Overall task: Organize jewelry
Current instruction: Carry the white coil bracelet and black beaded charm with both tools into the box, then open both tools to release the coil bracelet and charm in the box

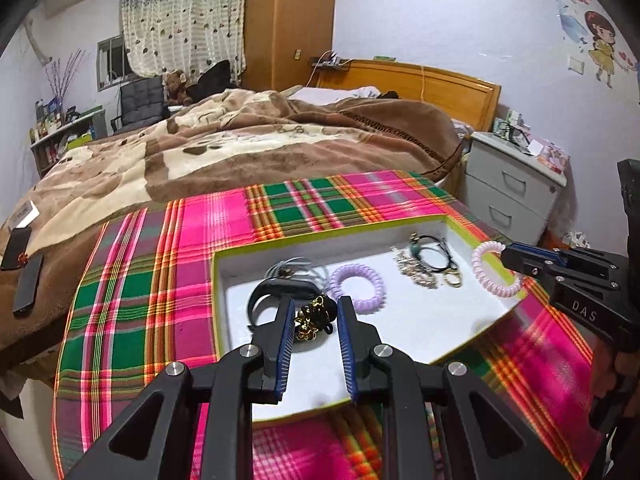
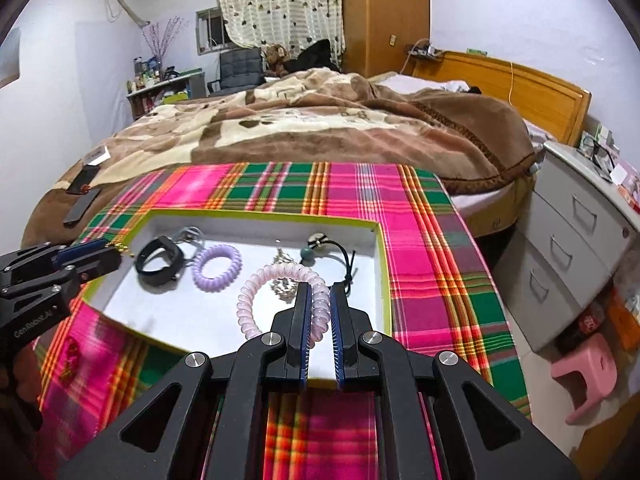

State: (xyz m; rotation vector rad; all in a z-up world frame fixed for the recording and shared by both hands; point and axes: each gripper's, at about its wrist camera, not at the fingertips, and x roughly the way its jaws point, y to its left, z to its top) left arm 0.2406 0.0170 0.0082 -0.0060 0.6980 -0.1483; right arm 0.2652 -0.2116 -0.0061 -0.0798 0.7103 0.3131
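A white box with a yellow-green rim (image 1: 320, 236) (image 2: 260, 214) lies on a plaid cloth. My left gripper (image 1: 316, 304) (image 2: 114, 254) hangs over the box's left part, shut on a black hair tie with gold charms (image 1: 312, 318). My right gripper (image 2: 321, 288) (image 1: 506, 256) is shut on a pale pink spiral hair tie (image 2: 256, 292) (image 1: 496, 272) above the box's right side. Inside the box lie a black band (image 2: 158, 266), a purple spiral tie (image 2: 216, 268), a silver chain (image 2: 284, 284) and a black cord with a teal bead (image 2: 332, 252).
The pink and green plaid cloth (image 1: 160, 280) covers the surface at the foot of a bed with a brown blanket (image 1: 240, 148). Two dark phones (image 1: 24, 276) lie on the blanket at the left. A grey drawer unit (image 2: 572, 240) and a pink stool (image 2: 588, 376) stand at the right.
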